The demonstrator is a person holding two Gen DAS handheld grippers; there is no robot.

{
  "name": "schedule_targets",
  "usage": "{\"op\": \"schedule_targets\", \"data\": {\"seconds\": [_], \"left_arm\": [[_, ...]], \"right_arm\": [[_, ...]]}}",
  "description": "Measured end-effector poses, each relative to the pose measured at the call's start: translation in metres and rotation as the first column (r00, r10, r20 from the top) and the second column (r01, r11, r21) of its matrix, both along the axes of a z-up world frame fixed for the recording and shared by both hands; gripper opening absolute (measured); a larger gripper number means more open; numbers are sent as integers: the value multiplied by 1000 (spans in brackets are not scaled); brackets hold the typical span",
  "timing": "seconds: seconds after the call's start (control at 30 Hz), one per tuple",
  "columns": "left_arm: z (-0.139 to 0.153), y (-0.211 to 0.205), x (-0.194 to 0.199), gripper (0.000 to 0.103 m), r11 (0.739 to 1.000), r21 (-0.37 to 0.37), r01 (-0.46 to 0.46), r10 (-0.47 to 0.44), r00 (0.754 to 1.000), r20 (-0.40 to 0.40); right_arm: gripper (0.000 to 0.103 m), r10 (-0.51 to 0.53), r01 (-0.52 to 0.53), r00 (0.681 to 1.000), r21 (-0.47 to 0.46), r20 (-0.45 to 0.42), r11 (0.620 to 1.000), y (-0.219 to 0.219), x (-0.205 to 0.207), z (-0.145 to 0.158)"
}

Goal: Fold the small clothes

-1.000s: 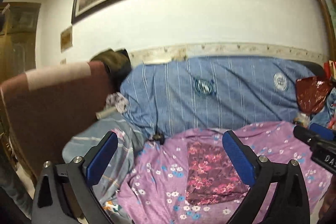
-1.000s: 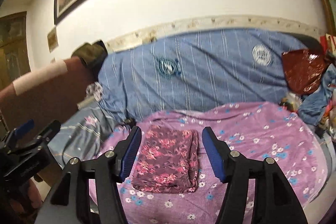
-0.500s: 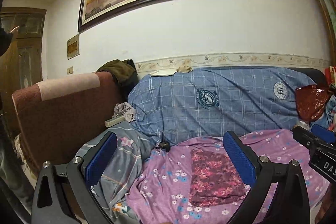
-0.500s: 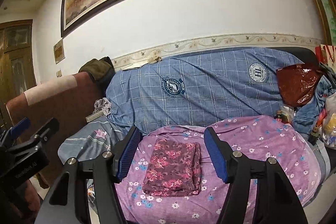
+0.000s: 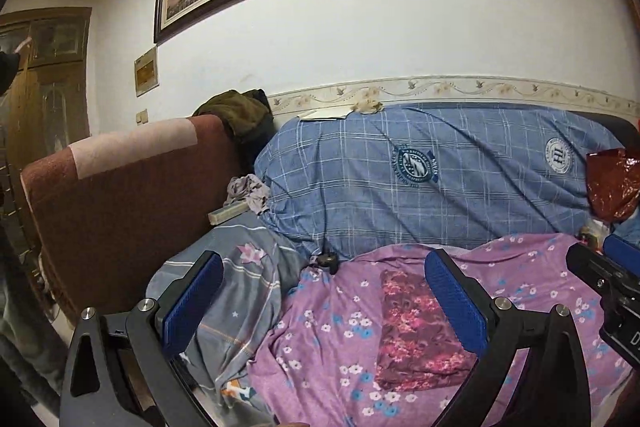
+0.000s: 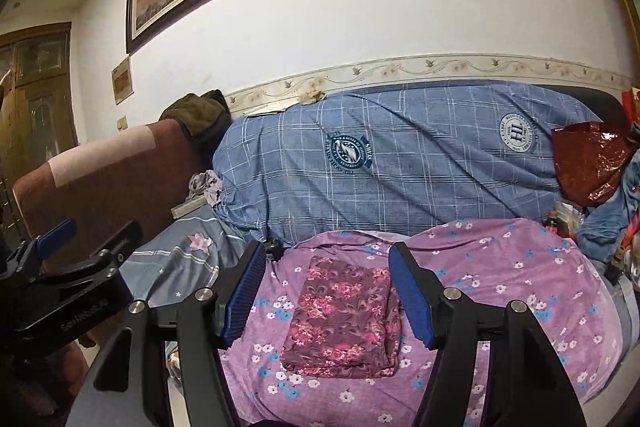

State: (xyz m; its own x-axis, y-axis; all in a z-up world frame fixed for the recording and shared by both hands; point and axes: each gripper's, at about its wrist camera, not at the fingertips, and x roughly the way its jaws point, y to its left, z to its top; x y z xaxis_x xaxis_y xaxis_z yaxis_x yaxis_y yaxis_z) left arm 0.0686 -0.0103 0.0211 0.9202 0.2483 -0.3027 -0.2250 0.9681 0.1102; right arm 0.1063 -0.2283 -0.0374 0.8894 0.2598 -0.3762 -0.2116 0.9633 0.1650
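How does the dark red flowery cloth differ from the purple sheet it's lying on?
The dark red floral cloth is folded into a compact, flat rectangle; the purple sheet is spread wide over the sofa seat with loose wrinkles. The cloth has a dense pink-on-maroon pattern; the sheet has scattered small white and blue flowers on lilac. The cloth lies on top, the sheet beneath. Both are floral fabrics, and neither is gripped.
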Motion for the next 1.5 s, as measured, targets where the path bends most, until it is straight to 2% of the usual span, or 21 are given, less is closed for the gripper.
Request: {"op": "schedule_targets", "data": {"seconds": [0.2,0.5,0.63,1.17,1.5], "left_arm": [[-3,-5,-8,102,1000,-1,-17,17,1000,25],[-7,-18,-24,102,1000,10,17,-18,999,48],[-12,-16,-21,102,1000,5,25,-25,999,46],[-28,1,70,102,998,-44,50,-52,998,-37],[-33,-3,77,102,996,-45,76,-77,997,-24]], "right_arm": [[66,25,-25,1000,5,18,1000,-1,-9,4],[66,10,-11,997,9,78,1000,-7,-26,17],[66,2,-2,997,-6,78,1000,-5,-23,15],[66,-50,49,999,-104,-8,993,17,51,-25],[66,-49,46,999,-127,-16,991,20,61,-31]]}}
